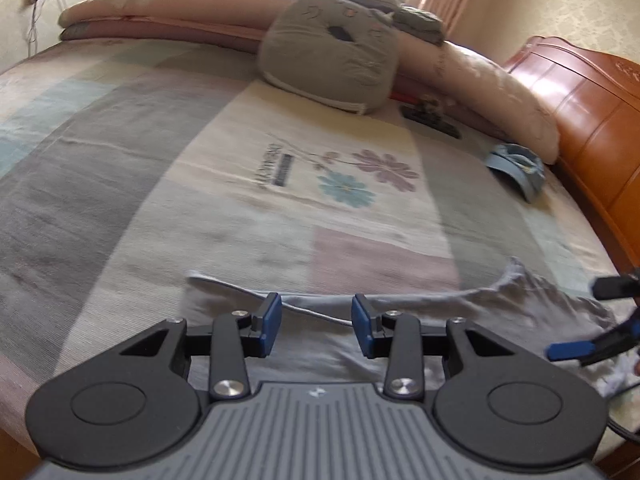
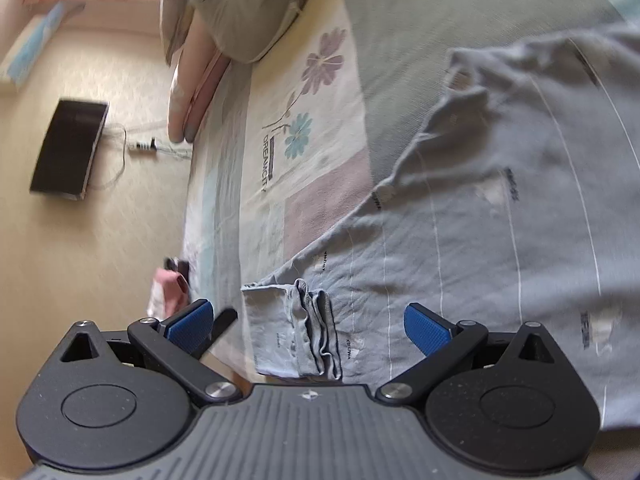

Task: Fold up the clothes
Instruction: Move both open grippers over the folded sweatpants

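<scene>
- the bed [image 1: 120,168] is filling most of both views; it is wearing a sheet of grey, pink, pale blue and cream patches, with a printed flower motif [image 1: 360,176] near the middle.
- a wooden headboard [image 1: 592,112] is standing along the right side of the bed in the left wrist view.
- folded pink quilts [image 1: 168,12] are lying in a long pile at the far edge of the bed.
- the grey garment [image 2: 500,208] with thin white lines is lying spread on the near part of the bed, wrinkled; one sleeve [image 2: 292,336] is bunching in folds at the bed's edge.
- a grey cat-face cushion [image 1: 332,52] is leaning against the quilts, well apart from the garment.
- a dark flat screen [image 2: 68,148] is showing beside the bed in the right wrist view; i cannot tell if it is on the wall or the floor.
- the left claw [image 1: 316,326] is hovering just over the garment's upper edge, its blue pads [image 1: 270,318] moderately apart and holding nothing.
- the right claw [image 2: 308,326] is standing wide, one finger on each side of the bunched sleeve, not touching it as far as i can see; its tip is also showing at the right edge of the left wrist view.
- a small blue cloth item [image 1: 516,168] is lying near the headboard, too blurred to name.
</scene>
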The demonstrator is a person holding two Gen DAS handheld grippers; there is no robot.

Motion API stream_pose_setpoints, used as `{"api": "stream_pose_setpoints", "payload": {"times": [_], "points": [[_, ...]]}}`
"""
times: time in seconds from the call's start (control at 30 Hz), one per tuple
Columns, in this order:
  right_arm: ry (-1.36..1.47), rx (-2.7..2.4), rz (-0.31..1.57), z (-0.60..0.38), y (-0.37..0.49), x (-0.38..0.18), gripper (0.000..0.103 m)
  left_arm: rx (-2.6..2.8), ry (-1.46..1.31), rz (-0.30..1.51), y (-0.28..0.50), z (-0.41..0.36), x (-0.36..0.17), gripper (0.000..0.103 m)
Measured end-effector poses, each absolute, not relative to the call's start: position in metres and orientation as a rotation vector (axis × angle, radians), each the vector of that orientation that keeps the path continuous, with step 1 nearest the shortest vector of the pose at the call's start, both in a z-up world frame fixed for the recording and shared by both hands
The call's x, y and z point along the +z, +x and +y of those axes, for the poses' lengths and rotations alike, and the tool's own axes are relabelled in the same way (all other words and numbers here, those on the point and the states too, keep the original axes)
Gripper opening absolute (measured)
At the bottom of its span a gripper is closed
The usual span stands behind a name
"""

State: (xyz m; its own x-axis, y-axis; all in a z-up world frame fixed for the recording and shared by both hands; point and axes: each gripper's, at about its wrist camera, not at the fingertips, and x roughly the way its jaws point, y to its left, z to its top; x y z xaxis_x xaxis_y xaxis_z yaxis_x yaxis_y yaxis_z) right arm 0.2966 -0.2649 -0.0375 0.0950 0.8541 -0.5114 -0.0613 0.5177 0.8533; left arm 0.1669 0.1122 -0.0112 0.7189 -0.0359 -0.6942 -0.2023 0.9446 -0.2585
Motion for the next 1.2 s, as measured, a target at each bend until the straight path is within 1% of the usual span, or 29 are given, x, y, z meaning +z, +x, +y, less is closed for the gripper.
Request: {"api": "stream_pose_setpoints", "payload": {"times": [0.17, 0.27, 0.33, 0.37, 0.4, 0.47, 0.57, 0.63, 0.67, 0.73, 0.8, 0.87, 1.0, 1.13, 1.2], "points": [[0.646, 0.807, 1.269, -0.243, 0.287, -0.032, 0.103, 0.102, -0.393, 0.835, 0.183, 0.154, -0.054, 0.037], [0.571, 0.794, 1.261, -0.227, 0.274, -0.034, 0.103, 0.025, -0.432, 0.823, 0.184, 0.168, -0.053, 0.038], [0.532, 0.784, 1.249, -0.214, 0.263, -0.033, 0.103, -0.034, -0.431, 0.801, 0.183, 0.175, -0.041, 0.038], [0.518, 0.785, 1.238, -0.206, 0.258, -0.030, 0.103, -0.072, -0.439, 0.794, 0.182, 0.179, -0.036, 0.041], [0.504, 0.785, 1.227, -0.198, 0.253, -0.028, 0.103, -0.110, -0.447, 0.788, 0.181, 0.184, -0.031, 0.049], [0.475, 0.793, 1.203, -0.181, 0.244, -0.023, 0.103, -0.203, -0.470, 0.809, 0.181, 0.188, -0.031, 0.057], [0.425, 0.868, 1.163, -0.147, 0.235, -0.013, 0.103, -0.275, -0.443, 0.872, 0.179, 0.192, -0.043, 0.058], [0.387, 0.925, 1.146, -0.123, 0.230, -0.009, 0.103, -0.273, -0.471, 0.893, 0.176, 0.202, -0.053, 0.055], [0.366, 0.945, 1.149, -0.112, 0.228, -0.008, 0.103, -0.272, -0.486, 0.904, 0.175, 0.207, -0.058, 0.057], [0.325, 0.958, 1.169, -0.091, 0.224, -0.010, 0.103, -0.282, -0.518, 0.890, 0.173, 0.217, -0.051, 0.061], [0.300, 0.974, 1.184, -0.075, 0.219, -0.012, 0.103, -0.313, -0.507, 0.850, 0.172, 0.221, -0.040, 0.068], [0.290, 0.988, 1.201, -0.065, 0.215, -0.018, 0.103, -0.349, -0.510, 0.819, 0.174, 0.223, -0.032, 0.070], [0.298, 0.931, 1.224, -0.065, 0.210, -0.027, 0.103, -0.386, -0.491, 0.832, 0.185, 0.215, -0.033, 0.071], [0.321, 0.875, 1.218, -0.075, 0.204, -0.026, 0.103, -0.341, -0.482, 0.882, 0.197, 0.210, -0.055, 0.071], [0.332, 0.846, 1.215, -0.080, 0.201, -0.026, 0.103, -0.328, -0.537, 0.896, 0.204, 0.214, -0.063, 0.071]]}}
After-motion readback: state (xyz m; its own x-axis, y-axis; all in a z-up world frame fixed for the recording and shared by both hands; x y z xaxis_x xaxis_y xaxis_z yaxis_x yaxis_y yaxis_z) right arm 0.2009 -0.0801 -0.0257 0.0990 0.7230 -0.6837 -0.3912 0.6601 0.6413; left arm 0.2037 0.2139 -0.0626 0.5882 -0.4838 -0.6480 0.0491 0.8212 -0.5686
